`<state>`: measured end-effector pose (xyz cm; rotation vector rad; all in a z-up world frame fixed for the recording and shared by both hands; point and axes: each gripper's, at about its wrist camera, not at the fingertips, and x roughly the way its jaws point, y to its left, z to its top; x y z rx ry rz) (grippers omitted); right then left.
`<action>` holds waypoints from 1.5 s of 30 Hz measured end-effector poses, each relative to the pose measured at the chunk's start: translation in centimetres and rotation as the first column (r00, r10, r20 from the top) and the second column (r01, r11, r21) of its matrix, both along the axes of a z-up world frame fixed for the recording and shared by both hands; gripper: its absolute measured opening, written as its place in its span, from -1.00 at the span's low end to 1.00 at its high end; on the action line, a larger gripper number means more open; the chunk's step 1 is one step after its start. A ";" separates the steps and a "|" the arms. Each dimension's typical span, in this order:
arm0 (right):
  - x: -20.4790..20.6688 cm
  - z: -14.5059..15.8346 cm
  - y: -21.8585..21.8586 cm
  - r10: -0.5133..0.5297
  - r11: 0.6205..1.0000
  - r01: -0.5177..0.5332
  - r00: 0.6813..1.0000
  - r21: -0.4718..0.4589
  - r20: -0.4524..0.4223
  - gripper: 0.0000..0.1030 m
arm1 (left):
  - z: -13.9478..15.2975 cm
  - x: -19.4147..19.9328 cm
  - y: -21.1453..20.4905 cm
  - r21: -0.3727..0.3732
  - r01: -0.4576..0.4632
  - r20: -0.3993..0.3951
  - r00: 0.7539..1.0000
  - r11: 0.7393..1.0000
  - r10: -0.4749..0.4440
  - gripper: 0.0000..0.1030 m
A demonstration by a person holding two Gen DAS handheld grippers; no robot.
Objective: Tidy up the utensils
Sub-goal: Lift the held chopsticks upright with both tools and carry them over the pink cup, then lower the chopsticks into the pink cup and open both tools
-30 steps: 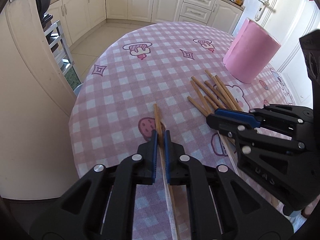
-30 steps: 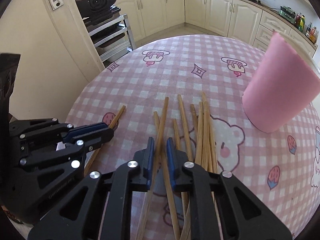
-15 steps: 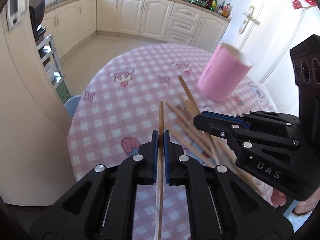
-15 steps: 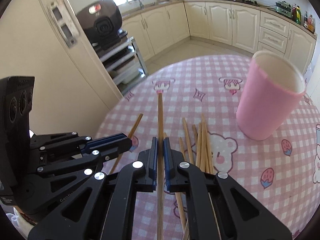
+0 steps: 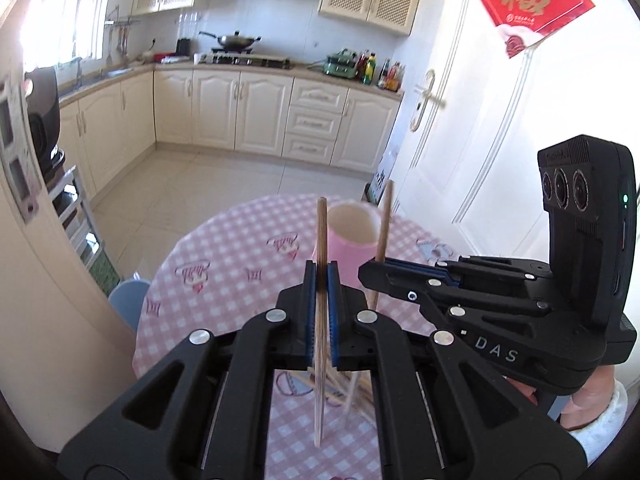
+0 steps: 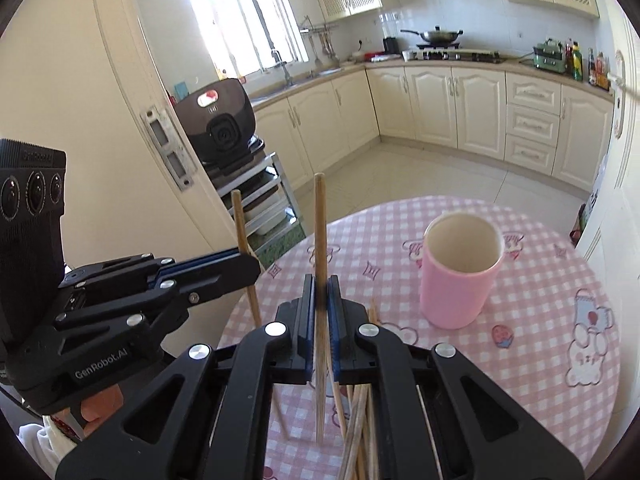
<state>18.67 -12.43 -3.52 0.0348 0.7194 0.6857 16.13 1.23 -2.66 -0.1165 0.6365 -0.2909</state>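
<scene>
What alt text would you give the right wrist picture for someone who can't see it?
The right tool is shut on one upright wooden chopstick above a round table with a pink checked cloth. Beside it, the left tool holds a second chopstick; an empty pink cup stands to the right, and loose chopsticks lie below.

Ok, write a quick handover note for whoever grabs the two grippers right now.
Left gripper: shut on one chopstick, held upright off the table.
Right gripper: shut on another chopstick, also upright and lifted.
Pink cup: standing on the checked table, nothing in it as far as its inside shows.
Loose chopsticks: a pile on the table below the grippers.
Done: two chopsticks picked up.
Left: probably drop both into the cup, then do the same with the pile.
</scene>
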 end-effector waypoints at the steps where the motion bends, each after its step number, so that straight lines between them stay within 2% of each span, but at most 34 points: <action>1: -0.1 0.5 -0.3 -0.005 1.000 0.005 1.000 -0.002 0.017 -0.91 | 0.5 0.2 -0.2 0.001 0.000 0.012 1.000 1.000 0.000 -0.90; 6: 0.0 3.5 -1.4 -0.065 0.997 0.069 0.990 -0.028 0.123 -0.91 | 3.8 1.3 -1.3 -0.030 0.013 0.091 0.996 0.999 -0.010 -0.90; 12: 1.9 5.9 -2.5 -0.146 0.985 0.163 0.963 -0.055 0.227 -0.91 | 6.6 3.7 -3.5 -0.007 0.018 0.175 0.984 1.000 -0.016 -0.90; 20: 4.1 7.8 -3.6 -0.210 0.972 0.232 0.930 -0.040 0.301 -0.91 | 9.5 5.8 -4.3 -0.039 -0.003 0.270 0.963 0.999 0.013 -0.90; 23: 4.8 8.2 -4.0 -0.236 0.968 0.249 0.918 -0.003 0.318 -0.91 | 9.9 6.3 -4.0 -0.069 -0.018 0.310 0.950 0.997 0.039 -0.90; 28: 5.4 7.8 -5.1 -0.260 0.964 0.264 0.909 0.033 0.327 -0.91 | 8.9 7.3 -3.6 -0.102 -0.050 0.338 0.938 0.993 0.082 -0.89; 33: 5.4 8.3 -5.5 -0.275 0.961 0.268 0.901 0.067 0.335 -0.91 | 6.8 8.7 -3.2 -0.111 -0.065 0.294 0.951 0.992 0.095 -0.89; 36: 5.2 8.6 -5.3 -0.275 0.961 0.266 0.893 0.076 0.357 -0.91 | 5.4 9.3 -3.6 -0.089 -0.067 0.273 0.958 0.994 0.089 -0.89; 40: 5.5 7.7 -4.6 -0.263 0.963 0.268 0.894 0.037 0.362 -0.91 | 4.0 9.5 -4.2 -0.052 -0.059 0.247 0.966 0.997 0.070 -0.89; 45: 6.4 5.3 -4.6 -0.258 0.963 0.269 0.916 0.010 0.308 -0.91 | 2.5 9.9 -4.7 -0.018 -0.040 0.200 0.979 0.999 0.043 -0.89</action>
